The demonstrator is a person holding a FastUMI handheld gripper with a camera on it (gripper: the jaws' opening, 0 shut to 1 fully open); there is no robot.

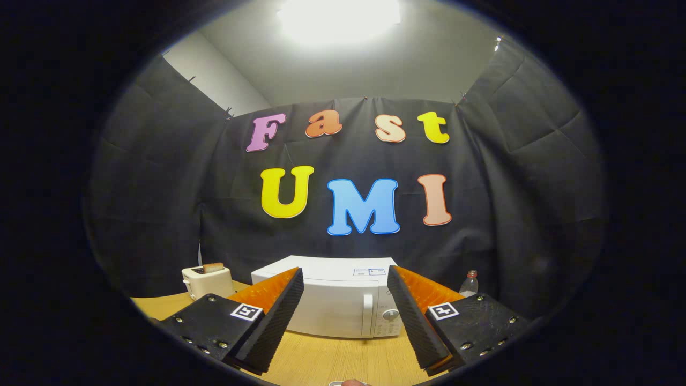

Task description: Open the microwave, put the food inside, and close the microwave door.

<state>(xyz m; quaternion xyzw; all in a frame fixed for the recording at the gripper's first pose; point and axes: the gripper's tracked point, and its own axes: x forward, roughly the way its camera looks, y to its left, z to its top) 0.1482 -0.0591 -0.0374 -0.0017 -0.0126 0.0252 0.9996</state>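
Note:
A white microwave (335,300) stands on the wooden table (332,359), straight ahead and beyond my fingers. Its door is closed, with a vertical white handle (367,314) and a round knob (390,315) on the right side of its front. My gripper (345,284) is open, held back from the microwave with nothing between the fingers. At the near edge of the table, below the fingers, a small pale rim with something brownish (348,383) peeks into view; what it is cannot be told.
A cream toaster (206,280) with a slice of toast in it stands left of the microwave. A clear plastic bottle (469,284) stands to the microwave's right, partly behind my right finger. Bare tabletop lies between the fingers and the microwave.

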